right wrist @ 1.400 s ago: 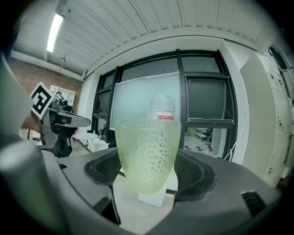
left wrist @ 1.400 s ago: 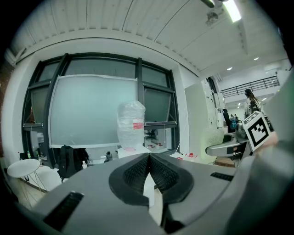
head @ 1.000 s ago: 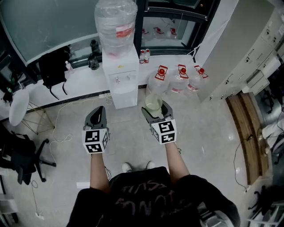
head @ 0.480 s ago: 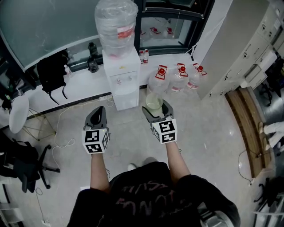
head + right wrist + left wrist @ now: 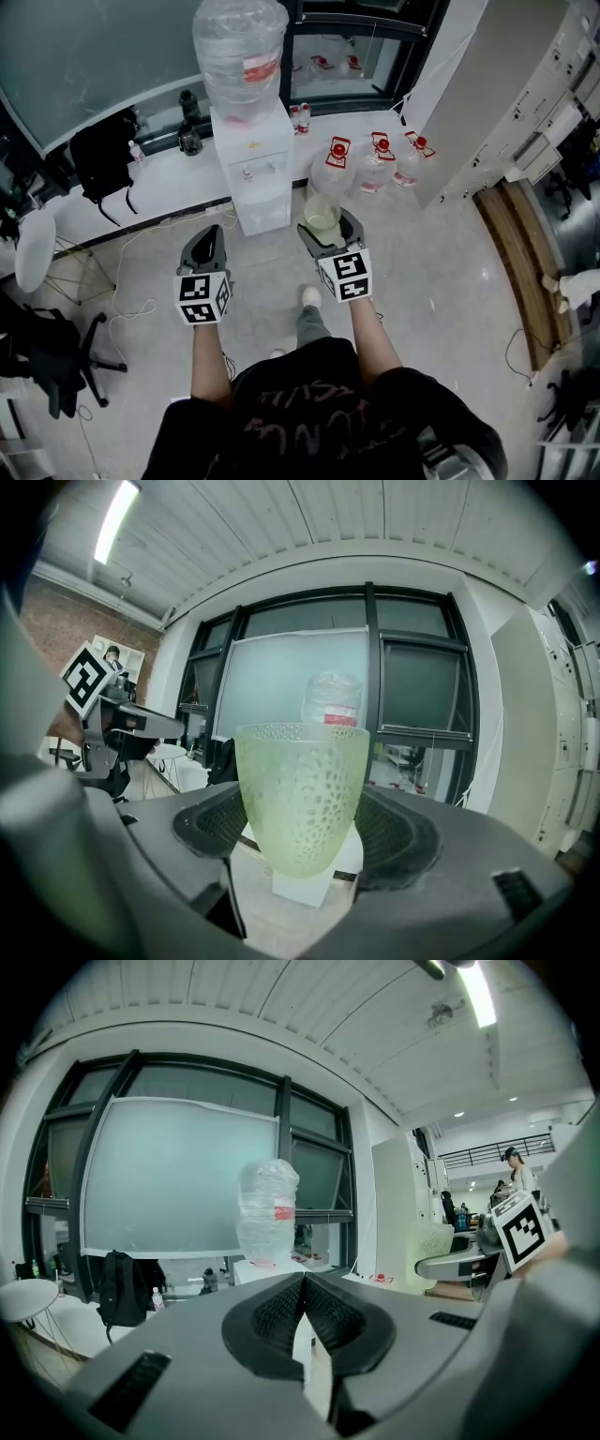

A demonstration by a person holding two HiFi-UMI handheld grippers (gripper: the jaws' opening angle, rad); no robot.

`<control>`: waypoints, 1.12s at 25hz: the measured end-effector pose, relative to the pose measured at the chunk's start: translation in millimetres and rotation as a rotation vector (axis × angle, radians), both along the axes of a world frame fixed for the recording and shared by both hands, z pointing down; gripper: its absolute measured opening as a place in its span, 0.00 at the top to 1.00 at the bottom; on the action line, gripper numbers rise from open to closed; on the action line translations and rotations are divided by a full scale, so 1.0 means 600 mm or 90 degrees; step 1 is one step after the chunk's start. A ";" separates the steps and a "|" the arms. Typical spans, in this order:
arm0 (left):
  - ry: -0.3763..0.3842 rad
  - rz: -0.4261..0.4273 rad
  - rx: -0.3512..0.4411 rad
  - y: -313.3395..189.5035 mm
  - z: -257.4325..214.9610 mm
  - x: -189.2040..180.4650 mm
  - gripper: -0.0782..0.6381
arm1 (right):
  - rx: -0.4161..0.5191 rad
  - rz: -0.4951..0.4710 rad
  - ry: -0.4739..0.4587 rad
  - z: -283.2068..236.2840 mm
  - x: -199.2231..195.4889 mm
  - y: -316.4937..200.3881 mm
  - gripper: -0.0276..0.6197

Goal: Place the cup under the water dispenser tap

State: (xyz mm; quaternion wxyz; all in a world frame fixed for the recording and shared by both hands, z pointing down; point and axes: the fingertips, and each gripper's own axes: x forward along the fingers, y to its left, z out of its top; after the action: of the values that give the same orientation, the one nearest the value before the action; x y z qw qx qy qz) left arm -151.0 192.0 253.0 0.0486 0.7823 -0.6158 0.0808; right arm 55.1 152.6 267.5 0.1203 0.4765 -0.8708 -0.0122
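Holds a pale green dimpled cup [image 5: 301, 794] upright in the right claw [image 5: 328, 223], jaws clamped on its lower sides, rim up. Shows the left claw [image 5: 302, 1288] with jaws pressed together and nothing between them. Locates the white water dispenser [image 5: 251, 178] ahead of both claws, between their lines and well apart from the cup. Carries a clear bottle [image 5: 239, 56] on top. Locates red-capped water jugs [image 5: 375, 164] on the floor ahead-right of the right claw.

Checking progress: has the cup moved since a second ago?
Yes: the cup in the right gripper has edged forward, toward the water dispenser.
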 end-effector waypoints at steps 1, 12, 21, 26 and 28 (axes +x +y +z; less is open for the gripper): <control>0.000 0.000 -0.002 -0.008 0.004 0.001 0.88 | -0.001 0.001 -0.007 0.002 0.002 -0.010 0.39; -0.009 -0.020 -0.038 -0.139 0.047 -0.004 0.88 | -0.015 -0.007 -0.022 0.034 0.005 -0.160 0.39; -0.026 -0.035 -0.081 -0.274 0.083 0.009 0.88 | -0.049 -0.032 -0.019 0.071 0.009 -0.302 0.39; -0.028 -0.047 -0.089 -0.344 0.088 0.021 0.88 | -0.053 -0.049 -0.023 0.075 0.018 -0.384 0.39; -0.031 -0.055 -0.096 -0.372 0.091 0.025 0.88 | -0.052 -0.059 -0.022 0.076 0.019 -0.416 0.39</control>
State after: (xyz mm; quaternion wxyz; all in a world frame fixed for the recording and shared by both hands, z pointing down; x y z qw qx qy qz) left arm -135.9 -31.1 307.5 0.0959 0.7471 -0.6419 0.1436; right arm 66.3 -96.9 313.1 0.1243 0.4303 -0.8937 0.0260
